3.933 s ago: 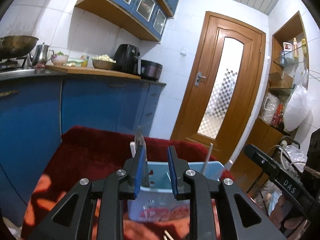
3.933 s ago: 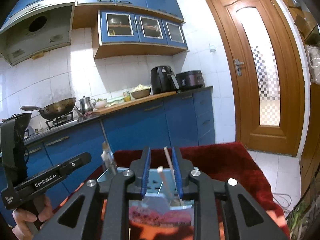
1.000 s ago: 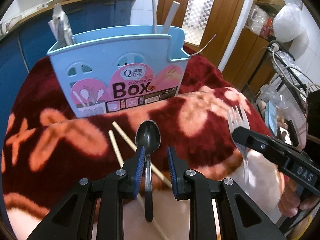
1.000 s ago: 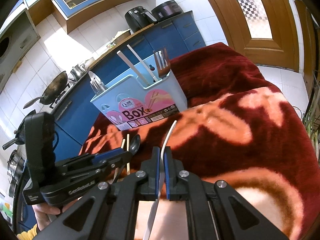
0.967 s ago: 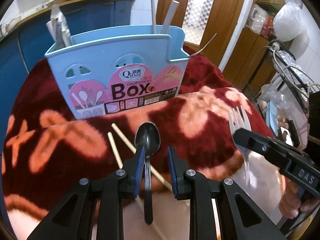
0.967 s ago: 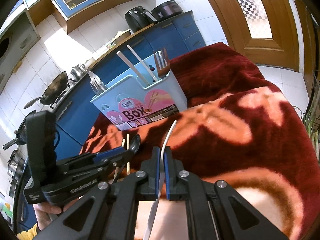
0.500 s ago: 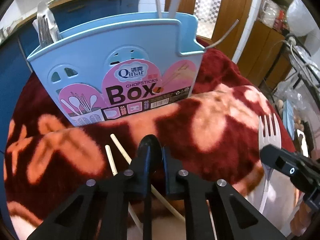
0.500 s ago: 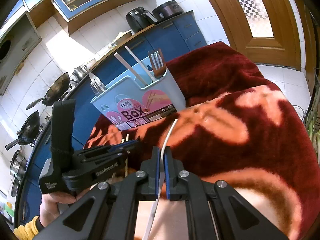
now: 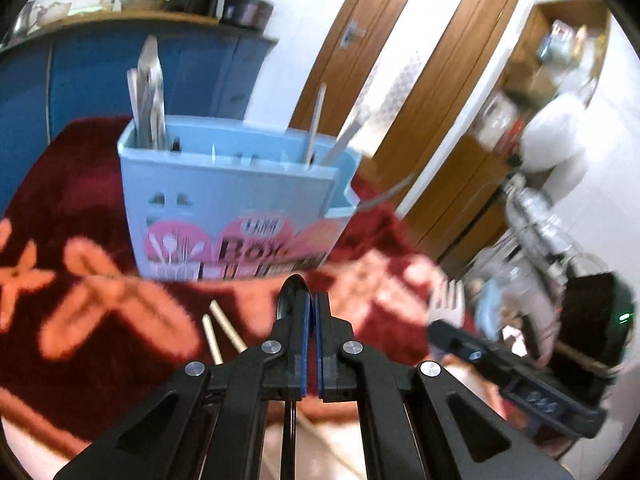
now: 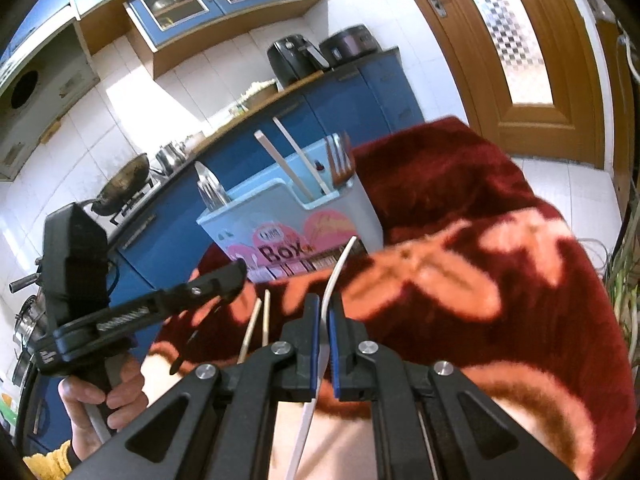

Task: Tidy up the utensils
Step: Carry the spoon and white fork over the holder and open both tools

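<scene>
Nearest, the left tool (image 9: 311,308) is clamped on the handle of a black plastic spoon (image 9: 291,292), and the right tool (image 10: 323,316) is pinched tight on a slim white-handled fork (image 10: 338,272), each probably gripped low so the head leads into a slot. Two pale wooden chopsticks (image 10: 256,322) lie loose on the red floral blanket (image 10: 500,280) just beyond. Farthest stands the light-blue plastic utensil box (image 9: 224,204), upright with cutlery sorted by compartment.

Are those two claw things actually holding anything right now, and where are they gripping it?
Left gripper clamps the black spoon by its neck, below the bowl; right gripper pinches the white fork along its handle.
</scene>
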Available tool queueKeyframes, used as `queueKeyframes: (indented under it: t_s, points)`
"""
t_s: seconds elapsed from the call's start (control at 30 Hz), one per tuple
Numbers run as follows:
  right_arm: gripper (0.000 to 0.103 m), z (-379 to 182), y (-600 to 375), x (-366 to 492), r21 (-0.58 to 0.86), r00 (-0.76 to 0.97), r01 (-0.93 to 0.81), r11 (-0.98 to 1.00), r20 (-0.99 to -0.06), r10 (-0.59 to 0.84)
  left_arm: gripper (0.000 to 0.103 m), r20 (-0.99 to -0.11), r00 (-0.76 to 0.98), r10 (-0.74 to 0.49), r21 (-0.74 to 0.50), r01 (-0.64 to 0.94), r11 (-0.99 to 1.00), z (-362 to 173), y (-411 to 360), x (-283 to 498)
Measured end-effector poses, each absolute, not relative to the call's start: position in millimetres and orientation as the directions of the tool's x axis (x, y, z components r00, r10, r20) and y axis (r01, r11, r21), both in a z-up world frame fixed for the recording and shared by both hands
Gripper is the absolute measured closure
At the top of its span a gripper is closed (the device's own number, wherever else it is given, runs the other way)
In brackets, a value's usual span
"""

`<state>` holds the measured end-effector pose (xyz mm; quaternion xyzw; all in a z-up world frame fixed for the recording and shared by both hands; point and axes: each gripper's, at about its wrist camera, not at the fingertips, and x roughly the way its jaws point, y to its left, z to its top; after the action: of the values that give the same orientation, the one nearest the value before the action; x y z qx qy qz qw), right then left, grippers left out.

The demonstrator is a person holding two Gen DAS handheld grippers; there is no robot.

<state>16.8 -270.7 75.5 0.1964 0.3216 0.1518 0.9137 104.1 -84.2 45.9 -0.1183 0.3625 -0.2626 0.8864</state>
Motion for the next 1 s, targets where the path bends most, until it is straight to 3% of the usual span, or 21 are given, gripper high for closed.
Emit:
queueKeyframes:
  t_s: [0.4,0.7,1.0]
  points:
    - [0.097,133.6,-254.1,44.4,0.334,0.847,-0.199,0.921,-0.414,0.334,0.101,-0.371,0.712,-0.596,-0.467,0.412,0.782,97.4,-60.2,134.8]
    - [0.097,162.7,-246.2,73.9,0.241,0.901,-0.187,0.952,-0.345,0.264,0.101,-0.213,0.835,-0.508,-0.434,0.385,0.815,121.7,-54.7,176.5]
    - [0.097,174.0,-238.0,112.4,0.191,0.936,-0.148,0.970,-0.289,0.200,0.101,-0.159,0.881,-0.445,-0.508,0.313,0.802,97.1,-39.1,221.3]
